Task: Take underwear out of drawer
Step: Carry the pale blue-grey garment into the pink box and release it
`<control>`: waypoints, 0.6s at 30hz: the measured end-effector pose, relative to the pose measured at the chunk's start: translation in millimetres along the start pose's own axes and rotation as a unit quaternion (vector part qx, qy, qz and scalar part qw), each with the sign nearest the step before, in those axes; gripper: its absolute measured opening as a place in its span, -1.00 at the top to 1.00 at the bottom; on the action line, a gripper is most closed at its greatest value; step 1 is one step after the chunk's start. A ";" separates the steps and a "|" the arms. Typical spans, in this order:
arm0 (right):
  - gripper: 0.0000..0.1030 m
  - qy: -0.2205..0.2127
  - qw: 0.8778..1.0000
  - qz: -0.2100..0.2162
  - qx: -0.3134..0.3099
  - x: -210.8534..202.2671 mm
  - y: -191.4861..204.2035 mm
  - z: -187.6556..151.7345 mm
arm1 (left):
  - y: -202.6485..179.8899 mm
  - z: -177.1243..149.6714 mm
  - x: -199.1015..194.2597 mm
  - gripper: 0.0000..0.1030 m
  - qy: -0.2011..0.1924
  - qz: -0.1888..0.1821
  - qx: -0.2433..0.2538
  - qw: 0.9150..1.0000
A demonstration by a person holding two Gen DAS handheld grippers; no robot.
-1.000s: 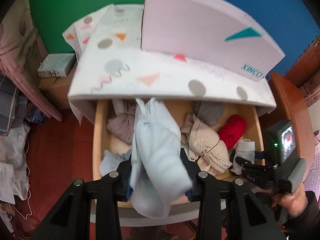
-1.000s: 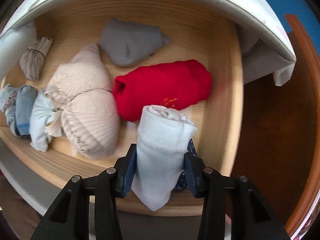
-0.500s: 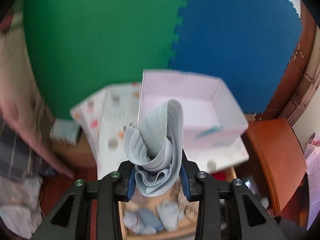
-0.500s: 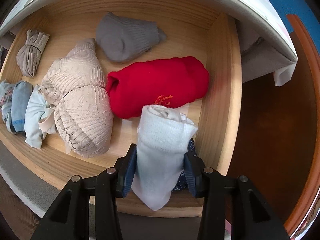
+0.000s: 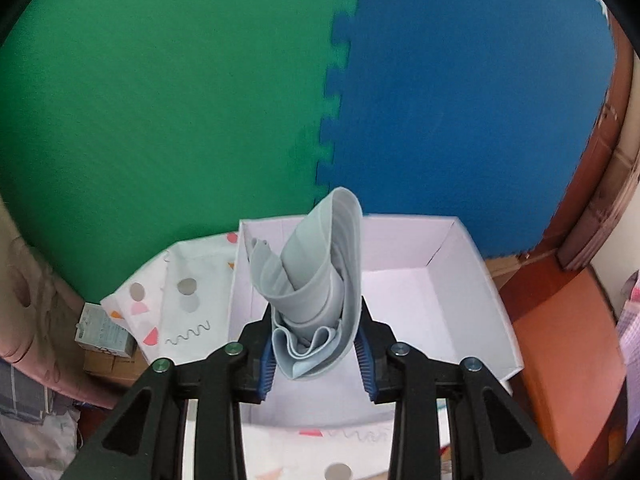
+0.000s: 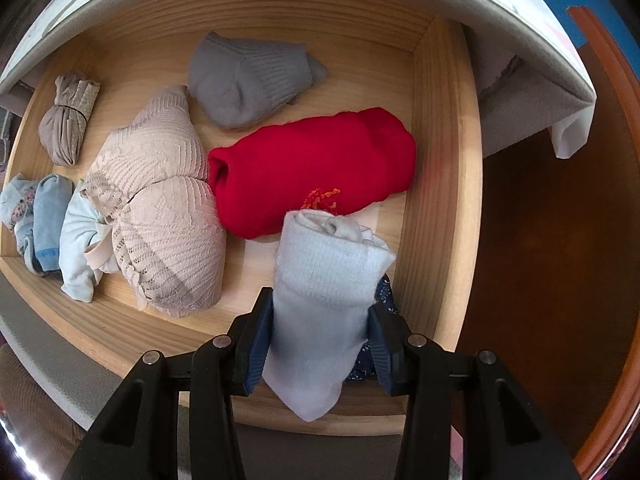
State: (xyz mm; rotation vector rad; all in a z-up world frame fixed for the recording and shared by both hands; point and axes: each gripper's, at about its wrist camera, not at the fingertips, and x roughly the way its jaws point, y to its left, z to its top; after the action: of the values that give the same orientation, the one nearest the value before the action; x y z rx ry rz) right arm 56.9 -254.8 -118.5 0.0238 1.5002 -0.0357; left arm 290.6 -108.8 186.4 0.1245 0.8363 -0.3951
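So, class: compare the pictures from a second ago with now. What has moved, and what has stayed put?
The left gripper has carried the pale blue-grey underwear up out of the drawer to over the white box, grip unchanged. The right gripper stays shut on the white rolled sock over the drawer; its contents lie unmoved.

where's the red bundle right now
In the right wrist view, the red bundle lies in the drawer near its right wall, between the grey sock and beige bra.
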 end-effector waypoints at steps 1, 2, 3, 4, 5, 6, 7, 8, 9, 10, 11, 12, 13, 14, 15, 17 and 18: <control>0.21 0.000 1.000 0.003 0.002 -0.8 -2.2 0.0 | -0.1 -4.9 12.3 0.35 0.006 0.007 0.007 1.000; 0.20 0.000 1.000 0.009 0.005 3.6 -4.8 0.1 | -0.8 -12.2 20.2 0.35 0.009 0.011 0.013 1.000; 0.20 0.001 1.000 0.014 0.009 3.7 -8.3 0.2 | -0.2 -17.5 27.2 0.35 0.012 0.015 0.020 1.000; 0.20 0.002 1.000 0.018 0.012 2.6 -12.1 0.6 | 1.0 -23.5 35.0 0.35 0.016 0.025 0.027 0.999; 0.20 0.002 1.000 0.020 0.014 2.0 -15.5 1.0 | 2.9 -28.9 39.0 0.35 0.021 0.031 0.028 0.999; 0.20 0.002 1.000 0.022 0.015 2.0 -17.9 1.3 | 5.7 -33.7 42.5 0.35 0.028 0.035 0.026 0.999; 0.20 0.002 1.000 0.023 0.015 2.0 -20.1 1.7 | 9.4 -39.0 45.2 0.35 0.035 0.037 0.020 0.999; 0.20 0.002 1.000 0.023 0.014 0.9 -23.4 2.5 | 13.0 -44.4 46.1 0.35 0.041 0.036 0.014 0.998; 0.19 0.002 1.000 0.022 0.014 0.1 -25.4 3.0 | 15.4 -48.2 45.7 0.35 0.045 0.035 0.010 0.998; 0.19 0.002 1.000 0.022 0.014 -0.2 -27.5 3.5 | 17.9 -52.7 45.2 0.35 0.050 0.036 0.004 0.998; 0.19 0.003 1.000 0.022 0.014 -0.5 -27.2 3.6 | 19.9 -56.5 44.2 0.35 0.056 0.039 0.000 0.998; 0.19 0.003 1.000 0.021 0.014 -3.3 -30.0 4.1 | 21.5 -60.5 43.0 0.35 0.063 0.041 -0.004 0.997; 0.19 0.003 1.000 0.021 0.014 -6.2 -31.9 4.6 | 22.2 -65.4 42.4 0.35 0.070 0.042 -0.006 0.997; 0.19 0.004 1.000 0.021 0.014 -6.0 -33.4 5.0 | 22.0 -70.0 41.2 0.35 0.076 0.046 -0.006 0.996; 0.19 0.003 1.000 0.020 0.015 -5.4 -33.8 5.4 | 20.8 -74.2 39.6 0.35 0.077 0.051 -0.004 0.996; 0.19 0.003 1.000 0.021 0.019 -10.2 -34.1 3.5 | 18.1 -79.9 32.9 0.35 0.079 0.054 -0.004 0.995; 0.19 0.003 1.000 0.020 0.020 -6.4 -26.7 3.8 | 17.7 -82.7 31.2 0.35 0.084 0.056 -0.008 0.995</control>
State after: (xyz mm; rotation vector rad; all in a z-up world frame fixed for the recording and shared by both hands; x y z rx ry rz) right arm 59.3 -281.6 -111.7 0.0864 1.5041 -0.0334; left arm 258.6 -80.0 107.2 0.1915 0.9927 -0.2751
